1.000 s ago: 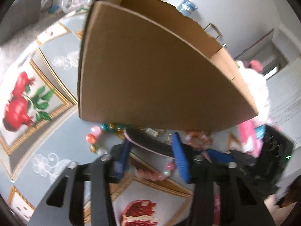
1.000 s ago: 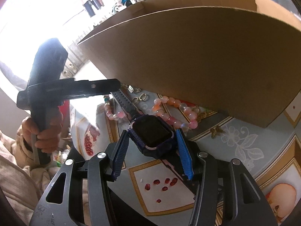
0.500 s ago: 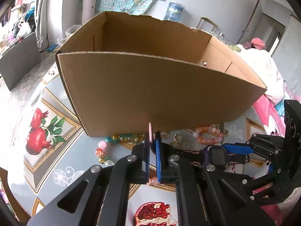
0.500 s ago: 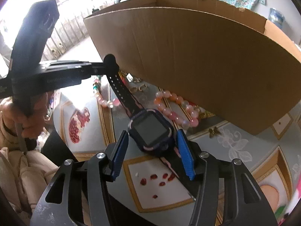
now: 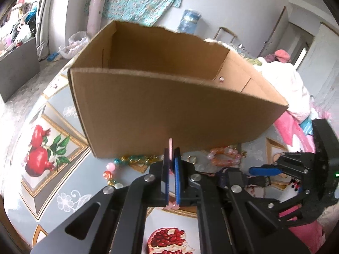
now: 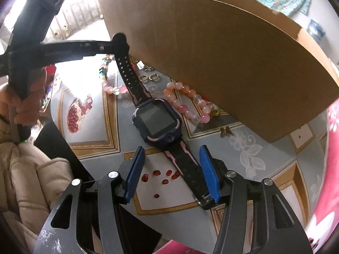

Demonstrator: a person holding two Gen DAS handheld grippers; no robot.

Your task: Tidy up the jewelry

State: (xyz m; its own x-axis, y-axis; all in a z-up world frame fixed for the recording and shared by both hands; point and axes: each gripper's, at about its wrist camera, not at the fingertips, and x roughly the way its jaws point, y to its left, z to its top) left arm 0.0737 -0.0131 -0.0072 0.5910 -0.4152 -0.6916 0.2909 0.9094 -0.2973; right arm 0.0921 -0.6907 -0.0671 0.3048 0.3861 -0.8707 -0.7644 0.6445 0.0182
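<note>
A dark blue smartwatch [image 6: 157, 119] with a black and pink strap hangs in the air in front of an open cardboard box [image 5: 169, 110]. My left gripper [image 5: 172, 154] is shut on the far end of the watch strap [image 5: 170, 148]; in the right wrist view it reaches in from the left [image 6: 118, 42]. My right gripper [image 6: 171, 163] is open, its blue pads either side of the near strap, apart from it. It shows at the right in the left wrist view [image 5: 264, 170].
Bead bracelets [image 6: 188, 101] [image 5: 224, 155], gold earrings [image 6: 148, 77] and a green-gold chain [image 5: 135, 159] lie on the pomegranate-print tablecloth [image 5: 42, 148] along the box's near wall. Pink bedding [image 5: 296, 127] lies at the right.
My left gripper closed on the strap end and lifted it. My right gripper opened and let go of the watch body, which now hangs from the left gripper.
</note>
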